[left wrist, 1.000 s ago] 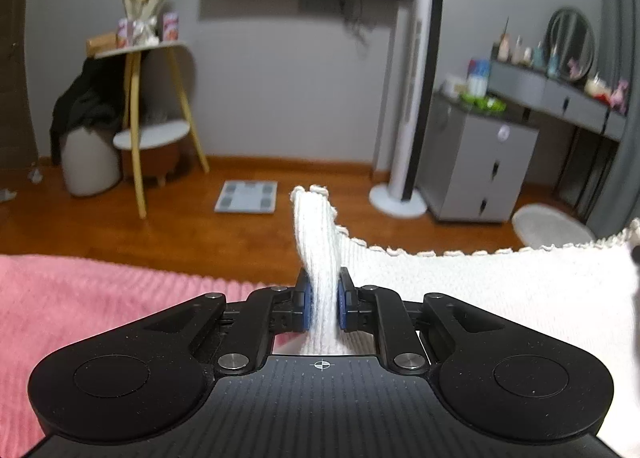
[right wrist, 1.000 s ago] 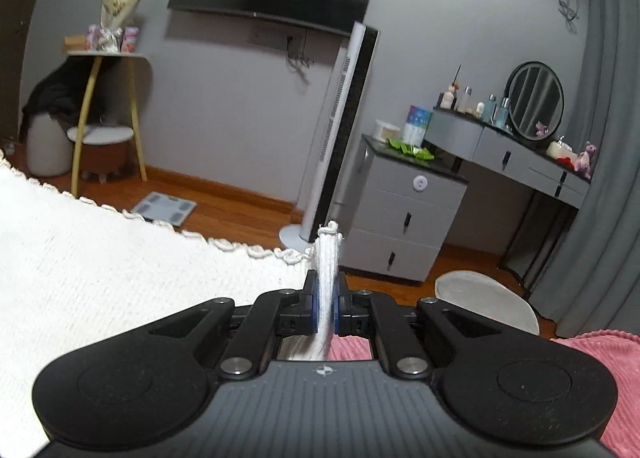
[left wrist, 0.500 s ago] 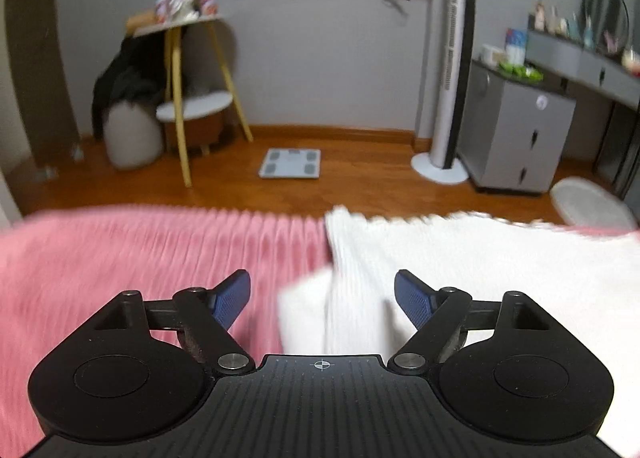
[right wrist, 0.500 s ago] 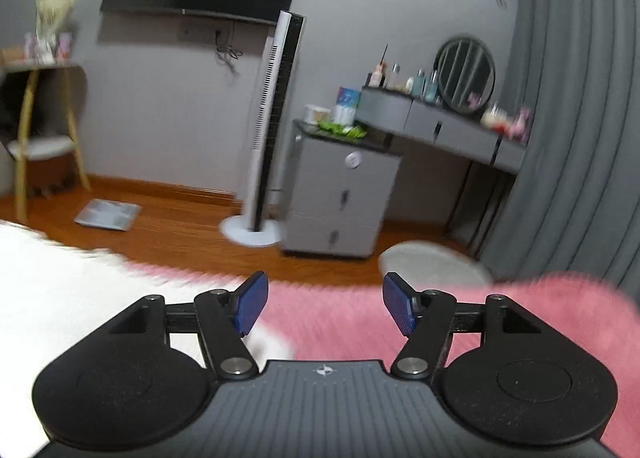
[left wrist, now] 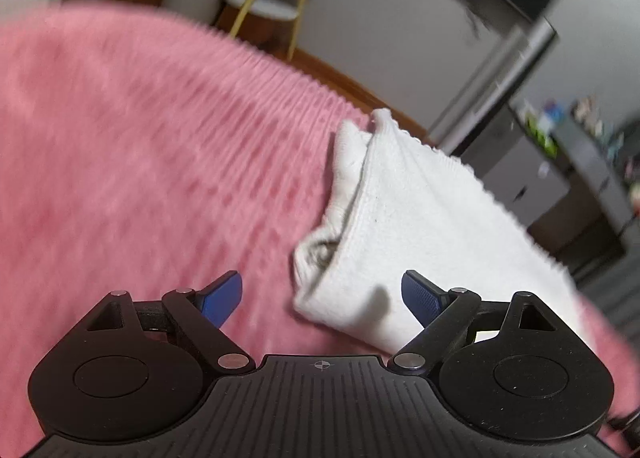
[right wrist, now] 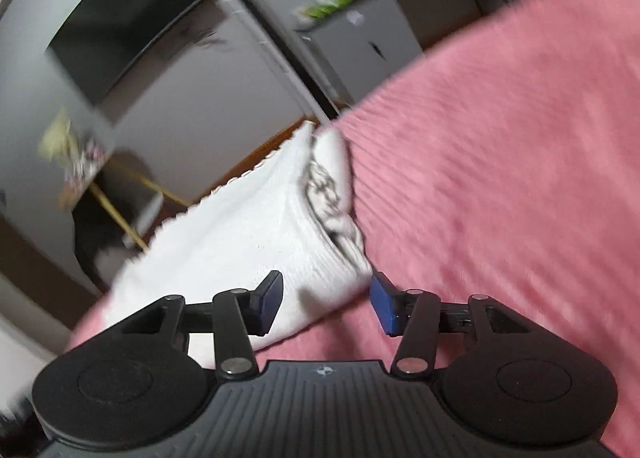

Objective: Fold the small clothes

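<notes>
No legible writing. Left gripper (left wrist: pixel 322 300) and right gripper (right wrist: pixel 326 304), clamping white garment (left wrist: pixel 404 225) a second ago, now spread; garment folded on pink blanket (left wrist: pixel 140 161).

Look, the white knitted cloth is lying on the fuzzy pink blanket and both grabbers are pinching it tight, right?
Not quite. The white knitted cloth does lie on the fuzzy pink blanket, but neither grabber is pinching it. The left wrist view shows the left gripper with its jaws spread wide, and the right wrist view shows the right gripper open too.
</notes>
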### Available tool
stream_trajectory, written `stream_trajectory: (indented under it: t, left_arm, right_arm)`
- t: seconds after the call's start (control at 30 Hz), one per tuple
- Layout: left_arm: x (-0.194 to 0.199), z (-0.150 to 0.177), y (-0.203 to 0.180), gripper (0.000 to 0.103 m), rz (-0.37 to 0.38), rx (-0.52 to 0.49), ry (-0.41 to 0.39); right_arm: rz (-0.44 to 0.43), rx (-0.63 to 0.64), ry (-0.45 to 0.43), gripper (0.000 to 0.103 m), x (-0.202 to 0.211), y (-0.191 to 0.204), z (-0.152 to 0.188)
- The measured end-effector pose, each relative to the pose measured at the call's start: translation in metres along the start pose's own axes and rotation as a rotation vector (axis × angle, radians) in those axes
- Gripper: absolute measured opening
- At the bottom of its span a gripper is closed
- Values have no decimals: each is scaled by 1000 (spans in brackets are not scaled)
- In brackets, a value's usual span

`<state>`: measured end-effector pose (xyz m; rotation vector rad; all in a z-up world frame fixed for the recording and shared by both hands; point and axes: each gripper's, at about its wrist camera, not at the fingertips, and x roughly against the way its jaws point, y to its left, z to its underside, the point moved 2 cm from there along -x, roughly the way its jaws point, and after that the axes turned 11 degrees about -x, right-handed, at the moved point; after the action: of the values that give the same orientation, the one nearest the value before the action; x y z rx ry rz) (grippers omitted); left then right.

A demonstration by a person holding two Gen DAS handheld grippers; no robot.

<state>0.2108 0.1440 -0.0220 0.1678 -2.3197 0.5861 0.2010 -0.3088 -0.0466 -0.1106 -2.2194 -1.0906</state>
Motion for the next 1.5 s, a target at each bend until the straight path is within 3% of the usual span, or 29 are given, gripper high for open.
stream_trajectory:
  t: [0.1,0.23,0.33,0.4,0.47,0.53,0.57,0.6,0.67,0.73,0.77,0.8,0.87,0.97,1.13,1.23,1.33,1.43,1.5]
  left_arm:
    - [-3,9,7,89,20,67,2]
    - [-7,13,14,89,59,113,-43]
    - [-7,18,20,83,89,153,-87]
    - [-12,16,19,52,105,154,-85]
    - [-18,15,18,43,126,165,-55]
    - [-20,15,14,44,125,139,-72]
    - [-21,15,12,49,142,130,-74]
    - [-24,14,11,62,163,127,-76]
    - [-31,14,9,64,185,124,-73]
    - [-36,14,8,52,187,123,-82]
    - [-38,14,8,32,189,121,-80]
    - [-41,13,10,23,207,133,-72]
    - [-39,13,14,19,227,152,-87]
    - [-24,6,6,17,211,93,-140]
    - [6,-1,-2,16,244,71,-204]
    - [14,1,-2,16,245,37,-188]
    - [1,8,0,16,171,10,-151]
    - [-17,15,8,20,121,28,-67]
    - [-13,14,12,33,101,44,-65]
  right_arm:
    - [-48,-173,75,49,-8,-11,3]
    - [-93,-341,53,49,-20,-25,0]
    - [-117,-379,52,45,-30,-27,3]
    - [-118,-349,43,26,-34,-24,2]
    - [-121,-308,20,13,-35,-23,2]
    - [-109,-265,-8,13,-35,-18,2]
    - [-111,-249,-11,13,-36,-16,2]
    - [-109,-237,-14,16,-37,-15,0]
    - [-116,-247,-13,21,-40,-17,-1]
    - [-131,-289,-1,22,-45,-20,-3]
    - [-140,-303,1,22,-47,-22,-3]
    - [-144,-303,2,17,-48,-22,-4]
    - [-125,-259,-12,10,-46,-18,-5]
    - [-56,-106,-90,8,-33,1,-5]
    - [-10,78,-198,7,-15,25,-1]
    - [7,26,-177,7,-13,15,-5]
    - [24,33,-130,8,-16,8,-4]
    - [101,66,-87,20,-25,4,0]
    - [85,28,-111,28,-16,0,-5]
